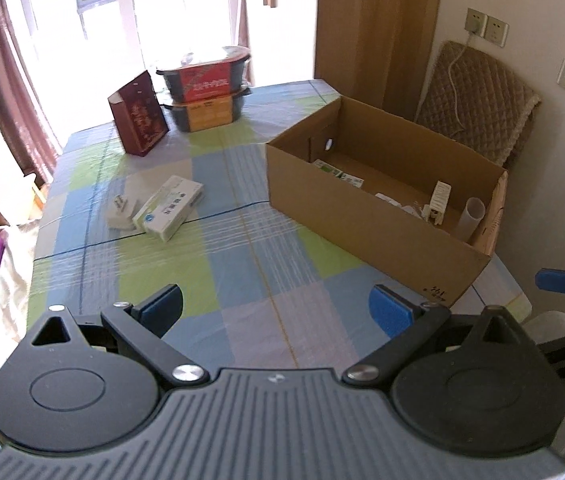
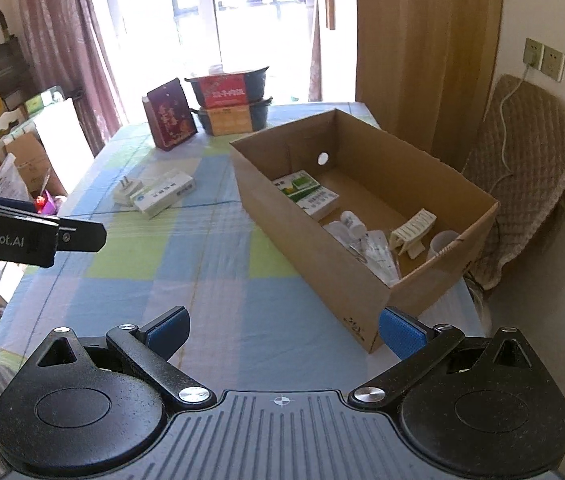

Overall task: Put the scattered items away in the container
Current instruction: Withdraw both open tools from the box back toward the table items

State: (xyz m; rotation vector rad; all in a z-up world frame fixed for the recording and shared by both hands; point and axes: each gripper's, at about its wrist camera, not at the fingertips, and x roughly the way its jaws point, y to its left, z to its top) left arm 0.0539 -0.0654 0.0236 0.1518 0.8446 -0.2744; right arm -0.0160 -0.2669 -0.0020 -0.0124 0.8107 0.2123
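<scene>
Checked tablecloth (image 1: 242, 240), cardboard box (image 1: 362, 216) partly filled.
Both grippers, left (image 1: 275, 308) and right (image 2: 284, 330), spread empty; medicine box (image 1: 168, 208) and plug (image 1: 124, 212) lie outside.

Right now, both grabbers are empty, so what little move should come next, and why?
Probably the left gripper should reach forward toward the white medicine box lying on the tablecloth beside the plug adapter. Both are outside the cardboard box, which already holds other items. Both grippers are open and hold nothing, and the right gripper sits nearer the cardboard box.
</scene>
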